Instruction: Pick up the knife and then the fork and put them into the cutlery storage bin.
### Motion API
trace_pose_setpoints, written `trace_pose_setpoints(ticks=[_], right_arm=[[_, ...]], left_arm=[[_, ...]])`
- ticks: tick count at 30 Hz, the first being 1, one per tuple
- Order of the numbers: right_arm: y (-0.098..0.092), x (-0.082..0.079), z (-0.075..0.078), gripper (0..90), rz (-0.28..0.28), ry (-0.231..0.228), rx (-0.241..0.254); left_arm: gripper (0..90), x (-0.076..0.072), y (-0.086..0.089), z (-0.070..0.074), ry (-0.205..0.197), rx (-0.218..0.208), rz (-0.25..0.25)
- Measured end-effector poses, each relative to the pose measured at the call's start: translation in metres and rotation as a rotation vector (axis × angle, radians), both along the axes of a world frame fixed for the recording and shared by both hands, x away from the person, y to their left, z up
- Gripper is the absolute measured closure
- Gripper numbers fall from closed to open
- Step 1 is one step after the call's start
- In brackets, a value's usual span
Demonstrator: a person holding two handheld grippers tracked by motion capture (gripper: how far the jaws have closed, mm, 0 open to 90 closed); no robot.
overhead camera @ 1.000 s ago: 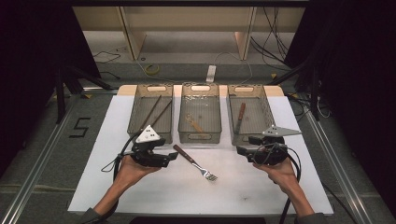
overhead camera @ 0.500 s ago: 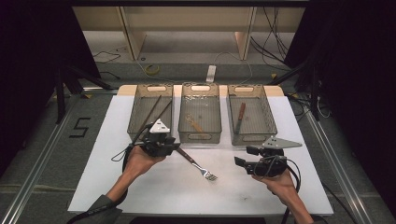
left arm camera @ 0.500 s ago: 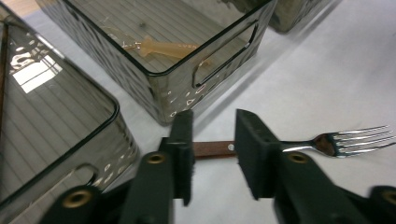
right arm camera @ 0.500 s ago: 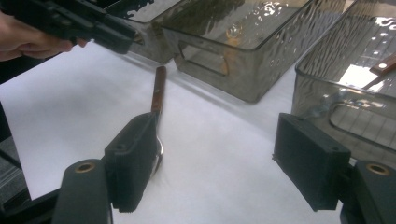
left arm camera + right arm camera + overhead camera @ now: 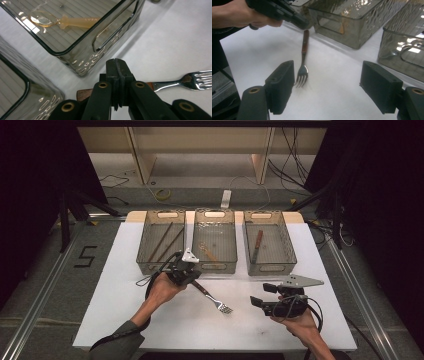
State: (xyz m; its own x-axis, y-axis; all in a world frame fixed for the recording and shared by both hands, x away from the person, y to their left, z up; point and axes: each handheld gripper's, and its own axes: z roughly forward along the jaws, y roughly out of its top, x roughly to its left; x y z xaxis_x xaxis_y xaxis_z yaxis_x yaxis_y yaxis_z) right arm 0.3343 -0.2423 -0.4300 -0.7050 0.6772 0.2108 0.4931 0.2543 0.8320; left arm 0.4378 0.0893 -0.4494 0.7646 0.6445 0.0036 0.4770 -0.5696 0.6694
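A fork with a brown wooden handle lies flat on the white table, tines toward the near right. My left gripper hangs over the handle end, just in front of the middle bin. In the left gripper view its jaws are pressed together with nothing between them, and the fork passes beneath them. My right gripper sits near the front right with its jaws wide apart. In the right gripper view the fork lies ahead of the open gripper.
Three clear smoked bins stand in a row at the back. The left bin holds dark sticks, the middle bin a tan spoon, and the right bin a brown-handled utensil. Cables trail from both grippers.
My left gripper has moved forward and right, from beside the fork to over its handle near the middle bin. The right gripper has drawn back toward the near edge. The fork has not moved.
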Motion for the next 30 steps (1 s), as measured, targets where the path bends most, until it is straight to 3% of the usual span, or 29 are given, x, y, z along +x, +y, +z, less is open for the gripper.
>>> trace_pose_setpoints(ticks=[12, 17, 20, 25, 30], right_arm=[[0.004, -0.003, -0.001, 27.6, 0.013, -0.002, -0.003], [0.005, -0.003, -0.001, 27.5, 0.018, -0.006, -0.005], [0.005, -0.003, 0.0, 27.5, 0.018, -0.005, -0.002], [0.005, -0.003, -0.001, 27.5, 0.02, -0.003, -0.004], [0.005, -0.004, -0.001, 27.6, 0.02, -0.006, -0.012]], left_arm=[[88.7, 0.012, 0.0, -0.021, 0.029, 0.05, 0.027], [88.7, 0.014, 0.001, -0.029, 0.06, 0.073, 0.035], [88.7, 0.013, 0.0, -0.028, 0.066, 0.081, 0.035], [88.7, 0.006, 0.001, -0.025, 0.073, 0.133, 0.016], [88.6, -0.002, 0.005, -0.022, 0.121, 0.169, 0.001]])
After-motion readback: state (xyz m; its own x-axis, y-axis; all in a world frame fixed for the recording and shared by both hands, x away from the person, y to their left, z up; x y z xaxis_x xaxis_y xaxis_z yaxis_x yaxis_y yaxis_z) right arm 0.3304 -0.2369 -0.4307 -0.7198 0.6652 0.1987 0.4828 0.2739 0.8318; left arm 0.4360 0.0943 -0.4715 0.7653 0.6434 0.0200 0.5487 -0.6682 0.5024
